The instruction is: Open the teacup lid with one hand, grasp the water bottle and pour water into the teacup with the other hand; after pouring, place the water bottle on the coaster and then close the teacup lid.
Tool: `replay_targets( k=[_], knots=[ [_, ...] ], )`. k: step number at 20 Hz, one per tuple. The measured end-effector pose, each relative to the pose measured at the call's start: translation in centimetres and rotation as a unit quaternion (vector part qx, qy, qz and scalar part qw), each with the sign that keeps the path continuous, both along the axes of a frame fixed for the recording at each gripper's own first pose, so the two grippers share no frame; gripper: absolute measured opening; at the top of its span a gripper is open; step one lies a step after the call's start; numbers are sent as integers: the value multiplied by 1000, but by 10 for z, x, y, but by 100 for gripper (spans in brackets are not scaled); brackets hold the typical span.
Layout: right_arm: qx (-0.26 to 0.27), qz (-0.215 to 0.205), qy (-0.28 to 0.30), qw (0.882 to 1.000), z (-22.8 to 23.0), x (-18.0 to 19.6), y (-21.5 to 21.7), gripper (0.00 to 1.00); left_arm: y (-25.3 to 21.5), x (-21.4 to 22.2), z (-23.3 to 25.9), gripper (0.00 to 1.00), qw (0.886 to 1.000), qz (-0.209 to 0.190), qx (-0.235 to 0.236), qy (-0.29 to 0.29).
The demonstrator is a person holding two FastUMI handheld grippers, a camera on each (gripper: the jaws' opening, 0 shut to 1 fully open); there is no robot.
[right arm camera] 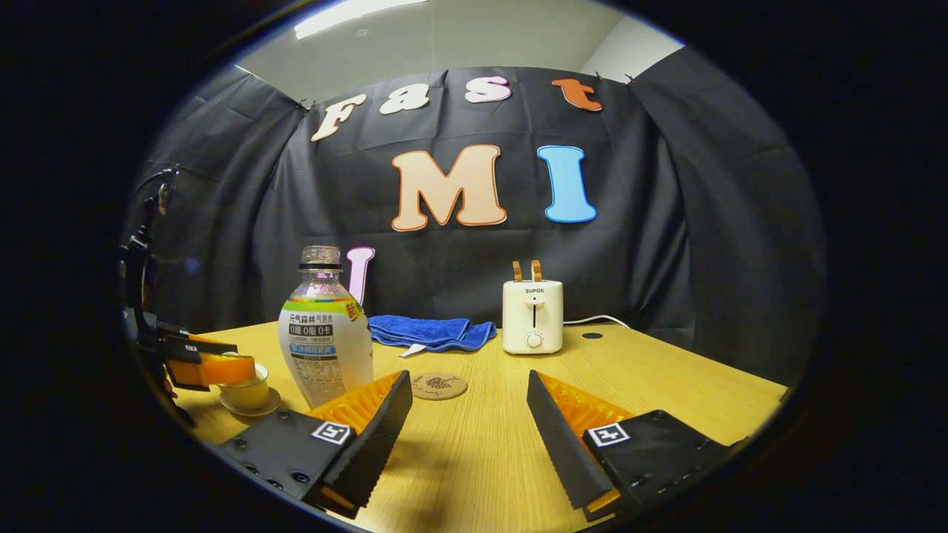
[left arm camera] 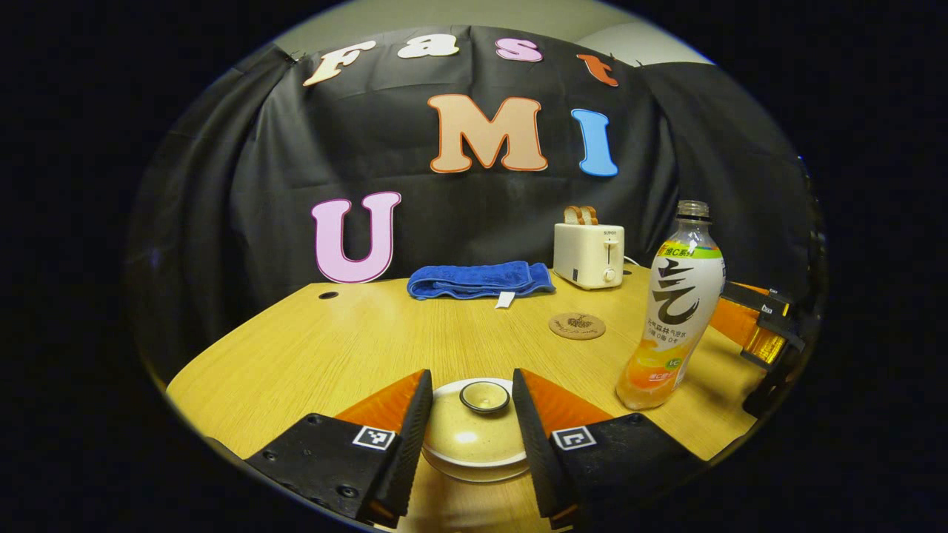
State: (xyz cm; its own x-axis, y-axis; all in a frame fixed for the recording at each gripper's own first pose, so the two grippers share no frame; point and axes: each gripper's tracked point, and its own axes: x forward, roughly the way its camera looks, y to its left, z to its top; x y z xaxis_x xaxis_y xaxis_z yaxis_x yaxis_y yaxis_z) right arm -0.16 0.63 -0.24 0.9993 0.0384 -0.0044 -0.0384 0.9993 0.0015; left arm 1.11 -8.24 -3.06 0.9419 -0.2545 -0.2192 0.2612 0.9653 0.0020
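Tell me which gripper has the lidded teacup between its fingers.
The left gripper: its open fingers flank the teacup lid, not yet pressing it. The right gripper is open over bare table, beside the water bottle.

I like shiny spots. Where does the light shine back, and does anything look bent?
Left gripper view: a bright spot gleams on the teacup lid, and the table edge curves like a bowl. Right gripper view: a ceiling light glares at the top, and the water bottle bulges.
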Motion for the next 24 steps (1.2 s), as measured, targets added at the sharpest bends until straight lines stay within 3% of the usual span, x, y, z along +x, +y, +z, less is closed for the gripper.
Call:
replay_targets(
  k=[8,14,15,17,24],
  knots=[
    [0,8,0,1000,0,-3,4,95,-8,4,2,29,1000,-13,11,-13],
    [0,28,3,1000,0,-11,12,95,-8,6,5,23,1000,-14,-6,-20],
    [1,32,4,999,-1,-13,14,100,-8,6,6,23,1000,-13,-10,-21],
    [1,42,6,999,0,-20,20,95,-9,6,11,22,999,-12,-18,-24],
    [3,93,7,996,-2,-40,57,97,-1,-1,27,22,999,-3,-26,-42]
  ],
)
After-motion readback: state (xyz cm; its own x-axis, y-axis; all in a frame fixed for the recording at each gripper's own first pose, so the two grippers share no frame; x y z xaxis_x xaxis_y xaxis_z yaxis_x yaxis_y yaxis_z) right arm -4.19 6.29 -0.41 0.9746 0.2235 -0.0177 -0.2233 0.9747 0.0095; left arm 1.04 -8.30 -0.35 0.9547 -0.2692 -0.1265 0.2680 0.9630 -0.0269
